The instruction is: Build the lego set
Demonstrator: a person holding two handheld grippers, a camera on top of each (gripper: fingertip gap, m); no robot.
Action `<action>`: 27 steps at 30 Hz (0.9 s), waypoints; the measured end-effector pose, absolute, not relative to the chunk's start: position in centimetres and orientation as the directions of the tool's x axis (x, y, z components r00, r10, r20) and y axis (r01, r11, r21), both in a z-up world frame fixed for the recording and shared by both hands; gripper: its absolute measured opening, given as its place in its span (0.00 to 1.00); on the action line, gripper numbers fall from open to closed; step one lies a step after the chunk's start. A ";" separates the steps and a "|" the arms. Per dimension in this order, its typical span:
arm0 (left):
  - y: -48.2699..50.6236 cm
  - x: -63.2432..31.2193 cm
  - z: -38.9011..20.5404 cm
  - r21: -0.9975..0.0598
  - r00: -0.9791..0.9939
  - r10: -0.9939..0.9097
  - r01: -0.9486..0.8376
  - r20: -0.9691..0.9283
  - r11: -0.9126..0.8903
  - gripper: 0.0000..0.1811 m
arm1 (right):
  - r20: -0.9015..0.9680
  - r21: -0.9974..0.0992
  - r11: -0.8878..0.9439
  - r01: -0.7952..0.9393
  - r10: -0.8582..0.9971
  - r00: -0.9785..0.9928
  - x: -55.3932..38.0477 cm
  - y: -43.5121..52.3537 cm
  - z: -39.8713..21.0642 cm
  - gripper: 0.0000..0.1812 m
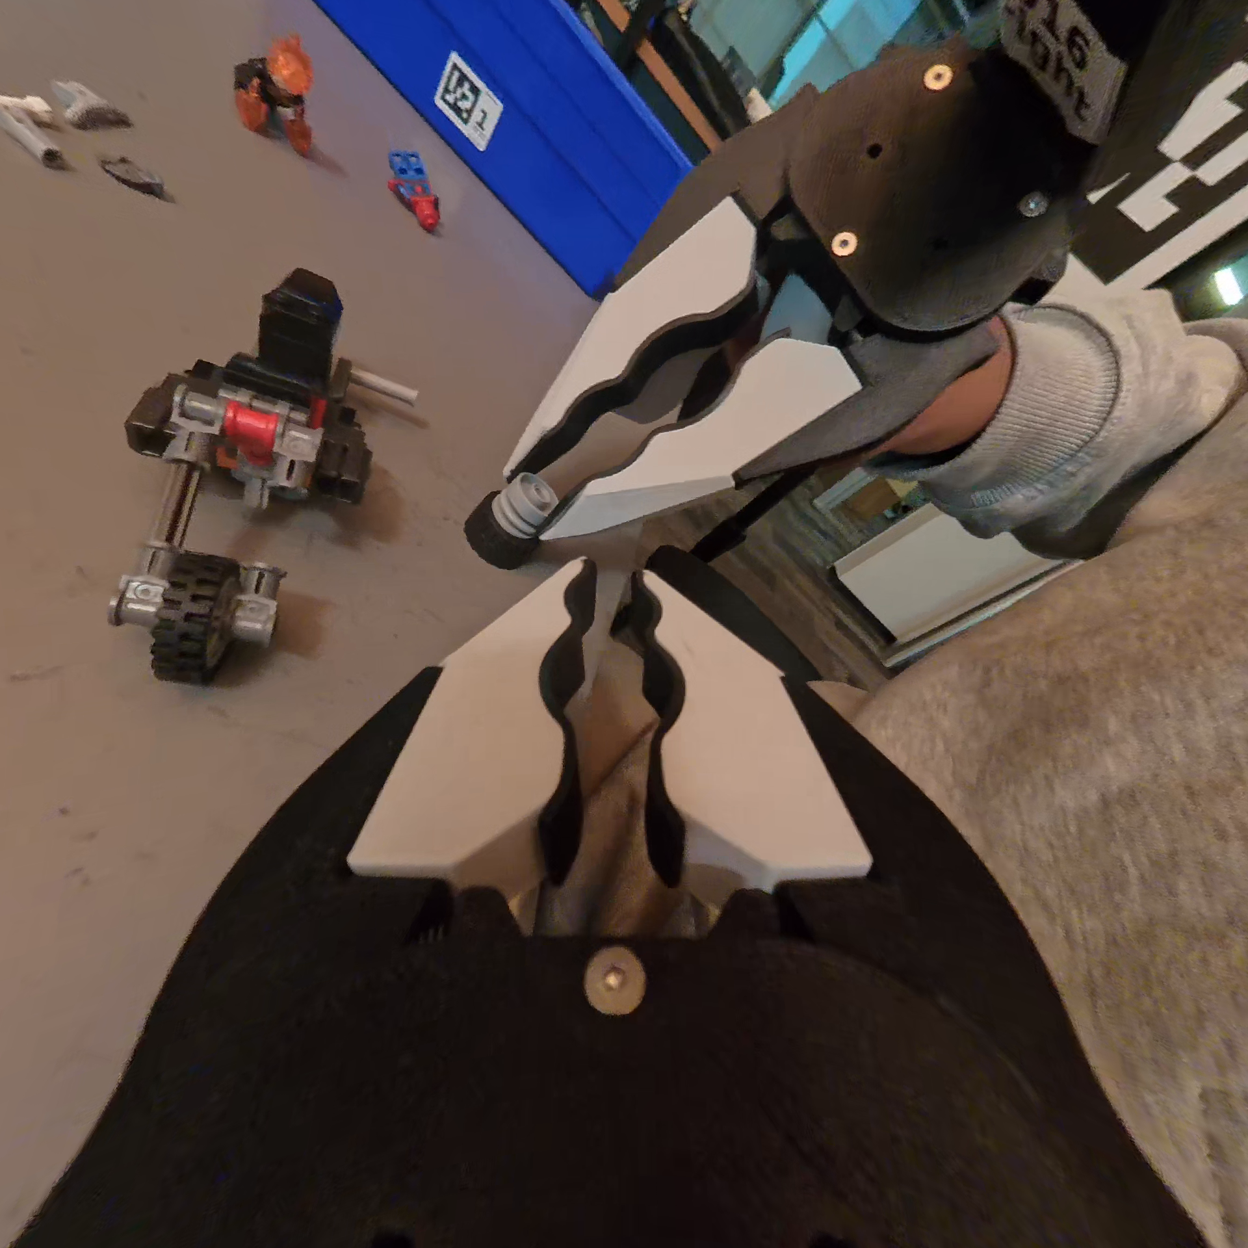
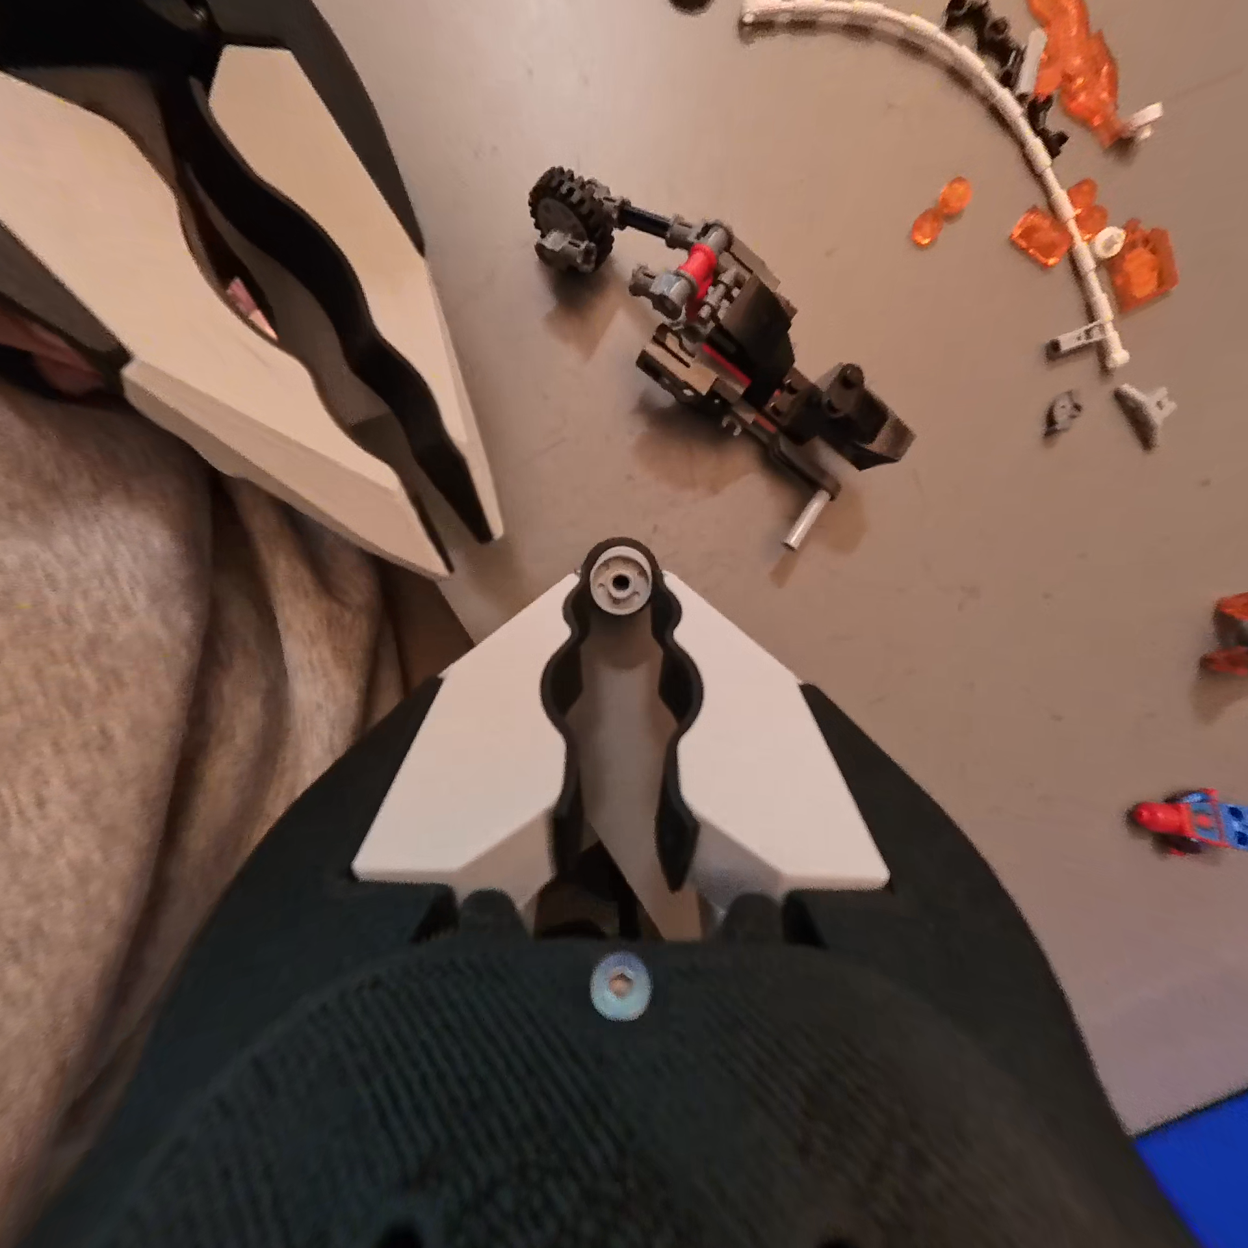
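Right wrist view: half-built motorcycle [image 2: 729, 338] lies at 1 o'clock on table [image 2: 878, 675], left gripper [image 2: 466, 547] nearly closed, seemingly empty, right gripper [image 2: 620, 587] clamps small wheel [image 2: 620, 582]; judged next, seat its hub squarely on the protruding grey axle [image 2: 805, 520]

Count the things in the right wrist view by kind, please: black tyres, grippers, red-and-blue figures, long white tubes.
Black tyres: 2, the mounted tyre and the held tyre
Grippers: 2, the right gripper and the left gripper
Red-and-blue figures: 1, the figure
Long white tubes: 1, the tube
Total: 6
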State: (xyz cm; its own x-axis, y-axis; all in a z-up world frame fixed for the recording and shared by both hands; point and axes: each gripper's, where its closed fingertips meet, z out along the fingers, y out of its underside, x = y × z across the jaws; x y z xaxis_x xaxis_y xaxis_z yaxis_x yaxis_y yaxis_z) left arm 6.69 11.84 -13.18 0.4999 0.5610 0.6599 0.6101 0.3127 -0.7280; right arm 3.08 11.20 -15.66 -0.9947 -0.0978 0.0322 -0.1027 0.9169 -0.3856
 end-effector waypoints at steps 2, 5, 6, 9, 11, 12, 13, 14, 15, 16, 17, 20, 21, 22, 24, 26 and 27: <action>11.8 6.9 -13.0 -0.726 0.510 0.546 0.613 0.664 0.310 0.05 | 0.015 -0.351 0.932 -0.086 -0.087 -0.996 3.1 11.3 -15.7 0.09; 11.8 7.3 -12.7 -0.730 0.529 0.527 0.610 0.665 0.309 0.05 | 0.017 -0.256 0.960 -0.111 -0.111 -0.994 3.2 11.5 -15.8 0.09; 11.8 7.4 -12.6 -0.730 0.535 0.519 0.609 0.667 0.311 0.05 | 0.018 -0.213 0.968 -0.132 -0.131 -0.991 3.2 11.6 -15.9 0.09; 11.6 7.5 -12.2 -0.722 0.540 0.496 0.609 0.680 0.327 0.05 | -0.006 -0.108 0.977 -0.182 -0.183 -0.983 3.2 11.7 -16.0 0.09; 11.6 7.6 -12.0 -0.715 0.543 0.478 0.613 0.690 0.336 0.05 | -0.037 -0.056 0.978 -0.201 -0.203 -0.978 3.2 11.8 -16.1 0.09; 11.5 7.7 -12.0 -0.712 0.543 0.473 0.616 0.694 0.338 0.06 | -0.051 -0.031 0.977 -0.210 -0.212 -0.976 3.2 11.8 -16.1 0.09; 11.5 7.7 -11.9 -0.708 0.542 0.467 0.618 0.698 0.341 0.06 | -0.062 -0.001 0.975 -0.221 -0.221 -0.973 3.2 11.8 -16.1 0.09; 11.4 7.7 -11.8 -0.705 0.543 0.460 0.620 0.703 0.345 0.06 | -0.071 0.032 0.972 -0.232 -0.230 -0.971 3.2 11.9 -16.1 0.09; 11.4 7.7 -11.8 -0.702 0.542 0.456 0.622 0.706 0.348 0.06 | -0.080 0.067 0.967 -0.245 -0.239 -0.968 3.2 11.9 -16.1 0.08; 11.4 7.7 -11.8 -0.699 0.541 0.452 0.624 0.709 0.350 0.06 | -0.089 0.100 0.962 -0.255 -0.247 -0.965 3.2 11.9 -16.1 0.08; 11.4 7.7 -11.8 -0.696 0.541 0.448 0.626 0.712 0.351 0.06 | -0.102 0.130 0.957 -0.261 -0.249 -0.963 3.2 11.9 -16.1 0.08; 11.4 7.7 -11.9 -0.696 0.540 0.449 0.628 0.712 0.347 0.06 | -0.159 0.182 0.952 -0.246 -0.218 -0.963 3.2 11.8 -16.3 0.08; 11.4 7.7 -11.9 -0.697 0.541 0.450 0.629 0.711 0.345 0.06 | -0.181 0.195 0.952 -0.236 -0.202 -0.963 3.2 11.7 -16.3 0.08; 11.5 7.7 -11.9 -0.697 0.541 0.450 0.630 0.710 0.343 0.06 | -0.201 0.209 0.951 -0.229 -0.187 -0.962 3.2 11.7 -16.3 0.08; 11.5 7.6 -12.0 -0.696 0.541 0.450 0.631 0.711 0.341 0.06 | -0.223 0.227 0.948 -0.223 -0.173 -0.959 3.2 11.6 -16.3 0.08; 11.5 7.6 -11.9 -0.695 0.540 0.447 0.632 0.713 0.344 0.06 | -0.227 0.231 0.948 -0.219 -0.166 -0.960 3.2 11.6 -16.3 0.08; 11.5 7.6 -11.9 -0.693 0.540 0.444 0.633 0.715 0.346 0.06 | -0.226 0.230 0.949 -0.216 -0.163 -0.960 3.2 11.6 -16.4 0.08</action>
